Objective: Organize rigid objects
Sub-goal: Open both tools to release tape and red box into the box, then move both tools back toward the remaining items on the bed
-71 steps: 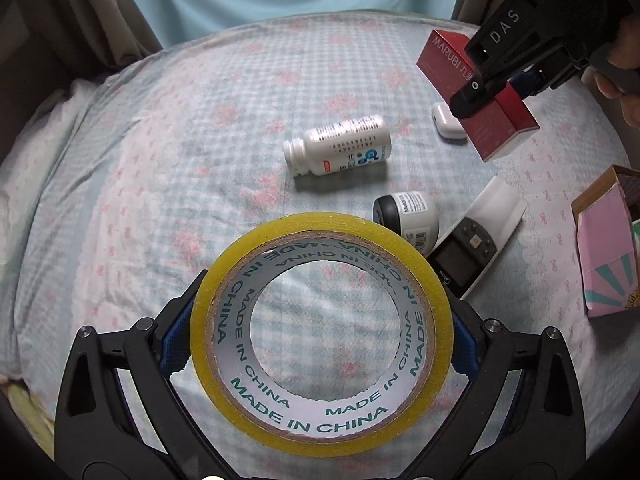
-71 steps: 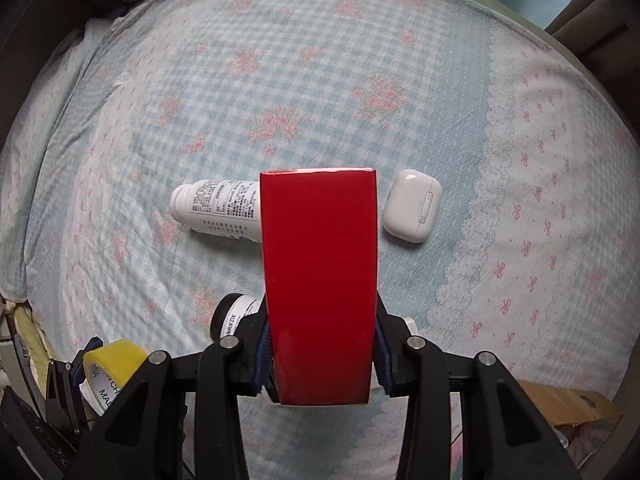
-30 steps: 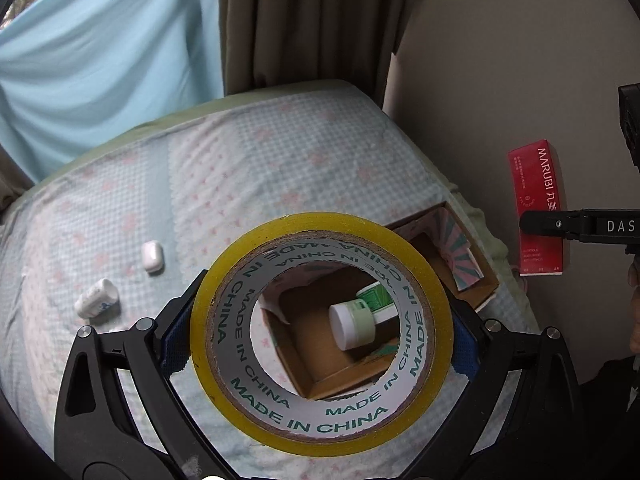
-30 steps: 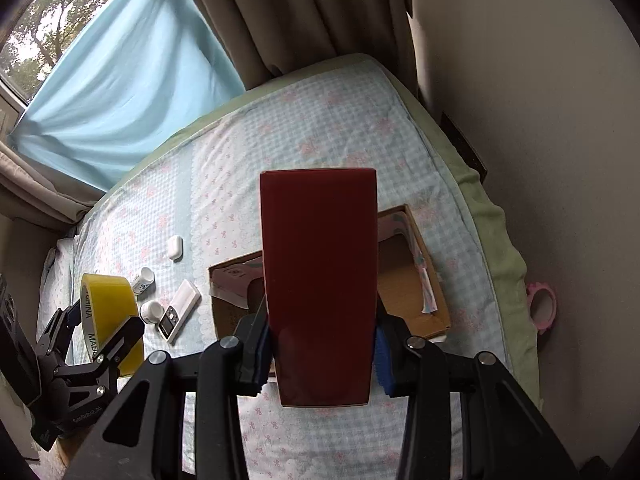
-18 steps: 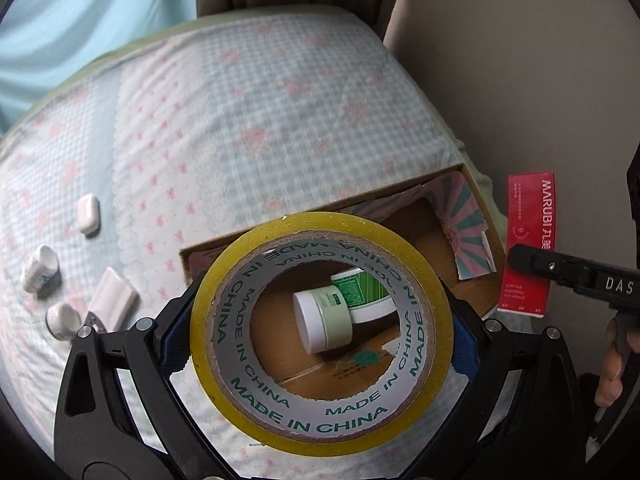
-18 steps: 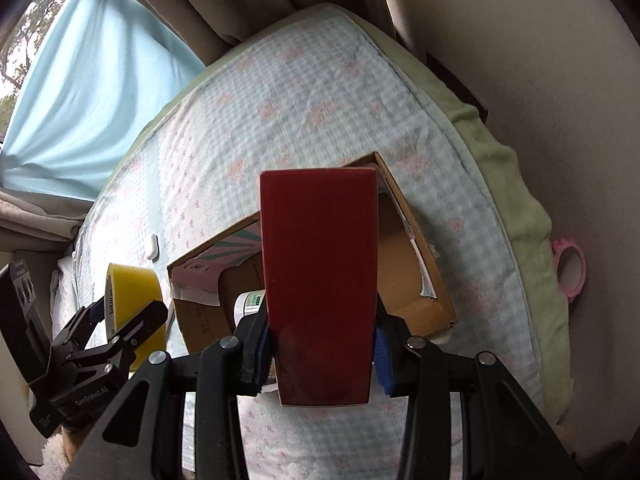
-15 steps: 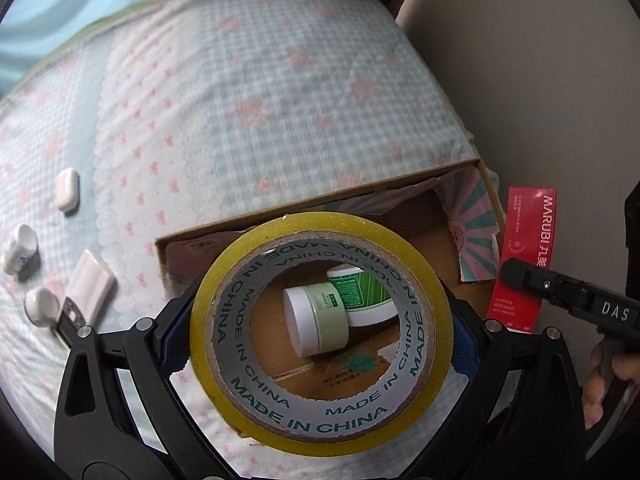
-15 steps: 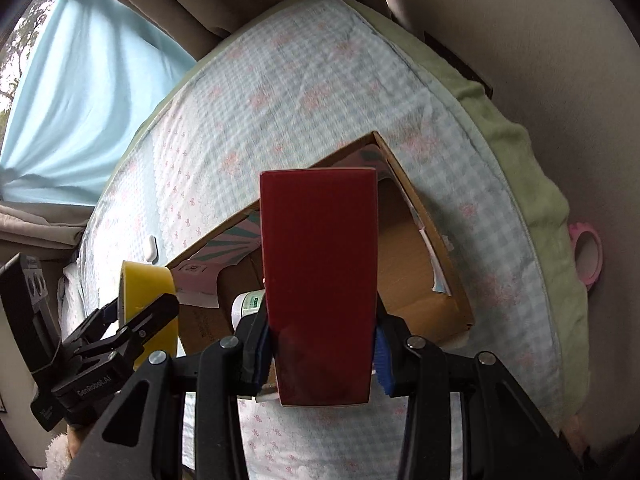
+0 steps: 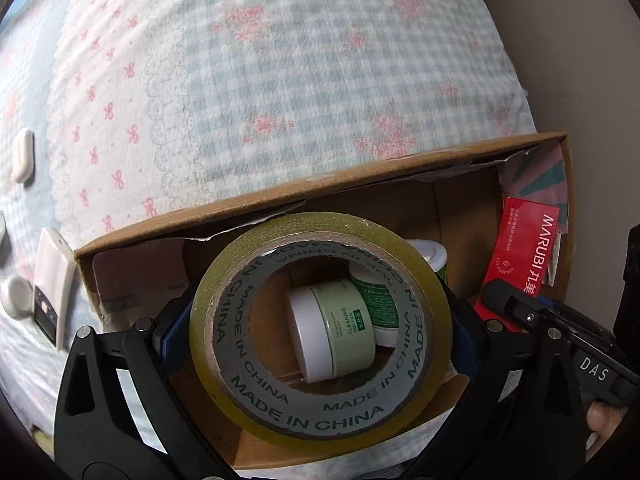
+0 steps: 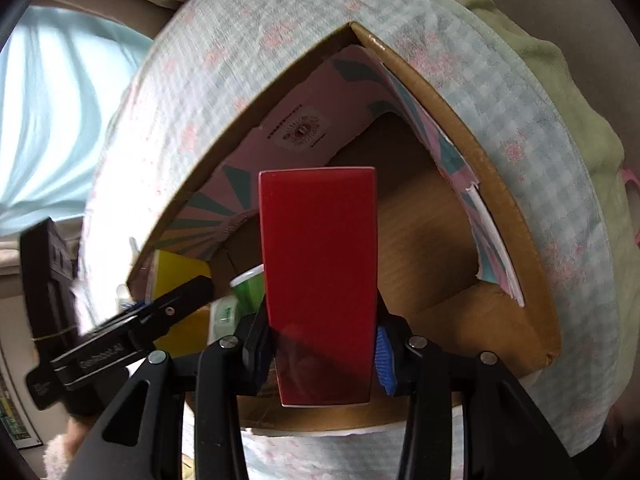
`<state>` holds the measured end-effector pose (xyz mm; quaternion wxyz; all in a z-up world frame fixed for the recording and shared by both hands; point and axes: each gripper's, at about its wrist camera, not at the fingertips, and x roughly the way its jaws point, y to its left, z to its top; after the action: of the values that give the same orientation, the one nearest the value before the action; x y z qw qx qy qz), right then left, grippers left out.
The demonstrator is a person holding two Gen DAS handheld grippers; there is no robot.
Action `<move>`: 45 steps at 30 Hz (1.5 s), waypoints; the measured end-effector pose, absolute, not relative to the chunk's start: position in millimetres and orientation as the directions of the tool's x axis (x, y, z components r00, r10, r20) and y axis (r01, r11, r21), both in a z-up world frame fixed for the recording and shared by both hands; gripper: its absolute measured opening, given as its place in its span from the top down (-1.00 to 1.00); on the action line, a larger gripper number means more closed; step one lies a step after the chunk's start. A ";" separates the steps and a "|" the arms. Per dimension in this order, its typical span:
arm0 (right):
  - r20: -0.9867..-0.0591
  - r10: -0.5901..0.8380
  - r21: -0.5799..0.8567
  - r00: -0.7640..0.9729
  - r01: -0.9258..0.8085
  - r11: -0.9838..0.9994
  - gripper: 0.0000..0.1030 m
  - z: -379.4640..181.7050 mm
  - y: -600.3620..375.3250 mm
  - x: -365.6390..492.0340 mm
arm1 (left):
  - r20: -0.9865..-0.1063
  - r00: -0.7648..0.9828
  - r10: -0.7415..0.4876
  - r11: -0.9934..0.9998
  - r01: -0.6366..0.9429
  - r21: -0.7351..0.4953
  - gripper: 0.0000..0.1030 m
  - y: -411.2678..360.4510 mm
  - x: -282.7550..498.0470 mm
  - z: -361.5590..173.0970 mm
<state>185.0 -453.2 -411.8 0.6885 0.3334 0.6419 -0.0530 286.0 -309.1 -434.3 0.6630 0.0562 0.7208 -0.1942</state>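
Right up against the left tongs: yellow packing tape roll between the blue pads, "MADE IN CHINA" on the core. Jaws spreading as wide as they go, roll tipped back a bit and looking loose rather than squeezed. Pointing almost straight down into the open cardboard box, roll already below the rim.

Straight ahead through the hole of the roll: a pale green cleaning-mask jar on its side on the box floor, with a green-labelled bottle just behind and touching it.

Off to the right of the left tongs: right tongs with the red MARUBI carton standing on end between the pads. Jaws easing apart here too, but the pads look flush on the carton's sides, so calling it pinched. Carton hanging inside the box near the corner with the pink-and-teal printed flap, well clear of the jar. Can't tell if its far end touches the floor.

Left of the left tongs, outside the box on the checked floral bedspread: a small white device with a dark screen just beside the box wall, a white round cap next to that, and further out a white earbud case.
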 end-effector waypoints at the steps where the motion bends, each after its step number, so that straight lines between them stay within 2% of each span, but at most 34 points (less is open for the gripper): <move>1: -0.918 0.356 0.396 0.177 0.494 0.774 0.00 -412.2 -454.8 186.5 | -0.979 -0.109 -0.174 0.913 0.355 -0.202 -1.00 -310.1 284.8 -430.0; 3: -0.901 0.360 0.433 0.241 0.478 0.764 -1.00 -403.3 -459.5 184.1 | -0.984 -0.078 -0.161 0.906 0.383 -0.179 -1.00 -308.5 282.4 -419.1; 15: -0.887 0.318 0.448 0.336 0.454 0.770 -1.00 -371.4 -487.1 161.2 | -0.983 -0.019 -0.183 0.912 0.370 -0.177 -1.00 -279.6 264.2 -375.4; 33: -0.882 0.277 0.419 0.381 0.364 0.832 -1.00 -305.3 -450.0 135.7 | -0.957 0.179 -0.230 0.919 0.362 -0.153 -1.00 -229.6 207.8 -284.4; 45: -0.901 0.125 0.246 0.415 0.254 0.935 -1.00 -228.4 -374.5 107.1 | -0.910 0.357 -0.209 0.945 0.314 -0.094 -1.00 -129.4 161.6 -217.5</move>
<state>107.1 -374.5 -228.4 0.8226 0.1755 0.5395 -0.0392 161.6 -129.4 -217.5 0.8224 0.0481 0.5441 -0.1591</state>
